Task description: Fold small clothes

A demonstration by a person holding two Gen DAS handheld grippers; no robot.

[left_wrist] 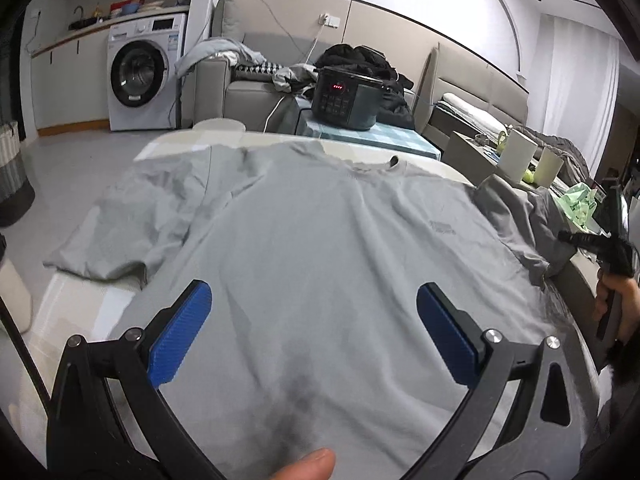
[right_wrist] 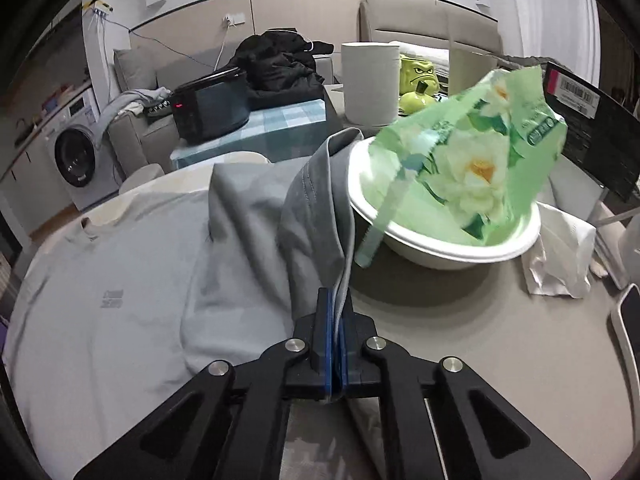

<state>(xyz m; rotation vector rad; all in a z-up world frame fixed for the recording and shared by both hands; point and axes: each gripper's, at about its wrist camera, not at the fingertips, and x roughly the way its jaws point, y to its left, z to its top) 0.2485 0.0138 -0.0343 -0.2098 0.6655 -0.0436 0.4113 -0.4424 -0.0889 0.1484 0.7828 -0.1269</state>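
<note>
A light grey T-shirt [left_wrist: 320,240] lies spread face up on the table, collar at the far side, left sleeve flat at the left. My left gripper [left_wrist: 314,304] is open and empty, hovering over the shirt's lower middle. My right gripper [right_wrist: 335,308] is shut on the edge of the shirt's right sleeve [right_wrist: 312,208] and holds it lifted and bunched beside the bowl. The right gripper also shows at the right edge of the left wrist view [left_wrist: 600,244]. The shirt body shows in the right wrist view [right_wrist: 100,288].
A white bowl [right_wrist: 440,240] with a green plastic bag [right_wrist: 472,152] stands just right of the lifted sleeve. A tissue pack [right_wrist: 560,252], white cylinders [right_wrist: 370,84] and a black box [right_wrist: 592,128] crowd the right. A pressure cooker [left_wrist: 346,98] sits behind the table.
</note>
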